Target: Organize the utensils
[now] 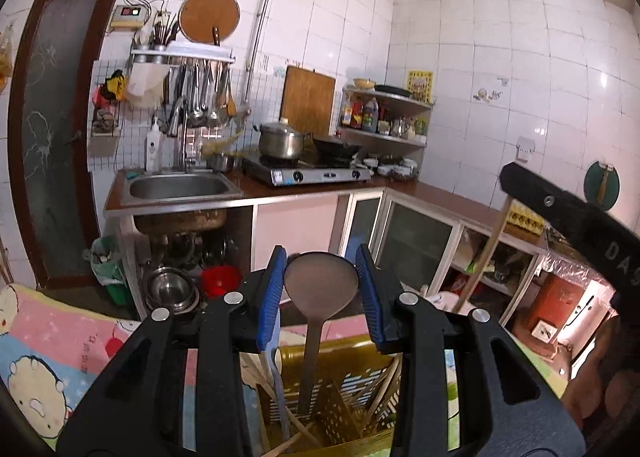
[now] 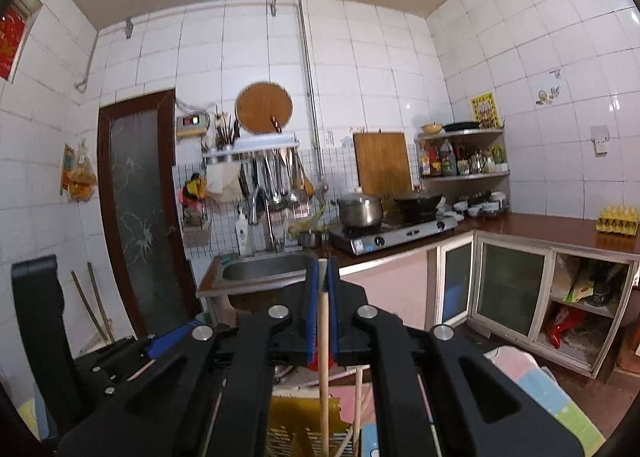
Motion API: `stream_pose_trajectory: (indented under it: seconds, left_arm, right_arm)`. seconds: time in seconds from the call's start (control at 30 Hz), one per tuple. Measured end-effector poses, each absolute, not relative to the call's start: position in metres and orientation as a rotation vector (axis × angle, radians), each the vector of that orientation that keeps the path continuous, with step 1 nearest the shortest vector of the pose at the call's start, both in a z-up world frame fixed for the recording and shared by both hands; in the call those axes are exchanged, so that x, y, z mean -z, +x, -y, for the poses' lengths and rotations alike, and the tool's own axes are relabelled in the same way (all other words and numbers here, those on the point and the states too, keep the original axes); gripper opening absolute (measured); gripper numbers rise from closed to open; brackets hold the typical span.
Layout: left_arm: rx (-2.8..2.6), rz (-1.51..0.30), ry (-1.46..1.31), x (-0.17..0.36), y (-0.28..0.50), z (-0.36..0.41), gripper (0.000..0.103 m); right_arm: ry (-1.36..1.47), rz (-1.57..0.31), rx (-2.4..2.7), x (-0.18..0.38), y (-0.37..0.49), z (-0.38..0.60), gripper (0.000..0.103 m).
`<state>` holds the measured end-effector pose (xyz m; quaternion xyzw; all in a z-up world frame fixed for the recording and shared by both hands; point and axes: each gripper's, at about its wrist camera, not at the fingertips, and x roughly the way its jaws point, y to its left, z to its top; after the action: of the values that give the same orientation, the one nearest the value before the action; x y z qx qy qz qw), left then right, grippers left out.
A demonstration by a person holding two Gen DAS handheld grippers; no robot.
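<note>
- The left gripper (image 1: 321,289) clasps the bowl of a dark ladle (image 1: 320,281) between its blue pads, directly above the yellow utensil basket (image 1: 340,413)
- The ladle's handle runs down into the basket
- The right gripper (image 2: 322,297) is clenched on a wooden chopstick (image 2: 323,357), which hangs down over the basket (image 2: 296,429)
</note>
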<state>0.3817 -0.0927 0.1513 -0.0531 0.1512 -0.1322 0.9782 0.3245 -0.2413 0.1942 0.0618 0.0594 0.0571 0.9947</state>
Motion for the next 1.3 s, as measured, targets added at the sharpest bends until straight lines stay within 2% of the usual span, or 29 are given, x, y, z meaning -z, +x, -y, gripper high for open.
stream_pose_trajectory:
  seconds: [0.37, 0.43, 0.5, 0.57, 0.6, 0.63, 0.7, 0.73, 0.93, 1.1, 1.3]
  left_arm:
    - [0.228, -0.398, -0.091, -0.109, 0.389, 0.079, 0.035]
    - [0.218, -0.393, -0.083, -0.112, 0.378, 0.076, 0.040]
    - [0.204, -0.381, -0.079, -0.119, 0.364, 0.071, 0.061]
    - [0.190, -0.361, -0.087, -0.128, 0.347, 0.062, 0.071]
    - [0.188, -0.355, -0.089, -0.132, 0.336, 0.057, 0.078]
    - [0.183, -0.355, -0.089, -0.135, 0.327, 0.052, 0.081]
    - [0.174, -0.351, -0.087, -0.137, 0.304, 0.044, 0.096]
    - [0.159, -0.343, -0.088, -0.136, 0.289, 0.039, 0.097]
    - [0.125, -0.330, -0.097, -0.118, 0.217, 0.023, 0.098]
    - [0.082, -0.333, -0.042, -0.084, 0.164, 0.024, 0.098]
    - [0.039, -0.302, 0.020, -0.043, 0.127, 0.022, 0.098]
  right_arm:
    - [0.066, -0.306, -0.102, -0.130, 0.347, 0.243, 0.005]
    - [0.053, -0.333, -0.091, -0.126, 0.347, 0.242, 0.006]
    - [0.042, -0.357, -0.065, -0.128, 0.341, 0.244, 0.008]
    - [0.046, -0.354, -0.047, -0.134, 0.325, 0.249, 0.026]
    - [0.049, -0.342, -0.043, -0.138, 0.316, 0.251, 0.047]
    - [0.049, -0.325, -0.034, -0.142, 0.303, 0.253, 0.057]
    - [0.031, -0.309, -0.021, -0.146, 0.276, 0.254, 0.058]
    - [0.027, -0.307, -0.017, -0.146, 0.263, 0.254, 0.064]
    - [0.038, -0.283, -0.008, -0.120, 0.186, 0.252, 0.085]
    - [0.041, -0.298, -0.018, -0.083, 0.139, 0.240, 0.090]
    - [0.034, -0.271, -0.031, -0.048, 0.101, 0.222, 0.091]
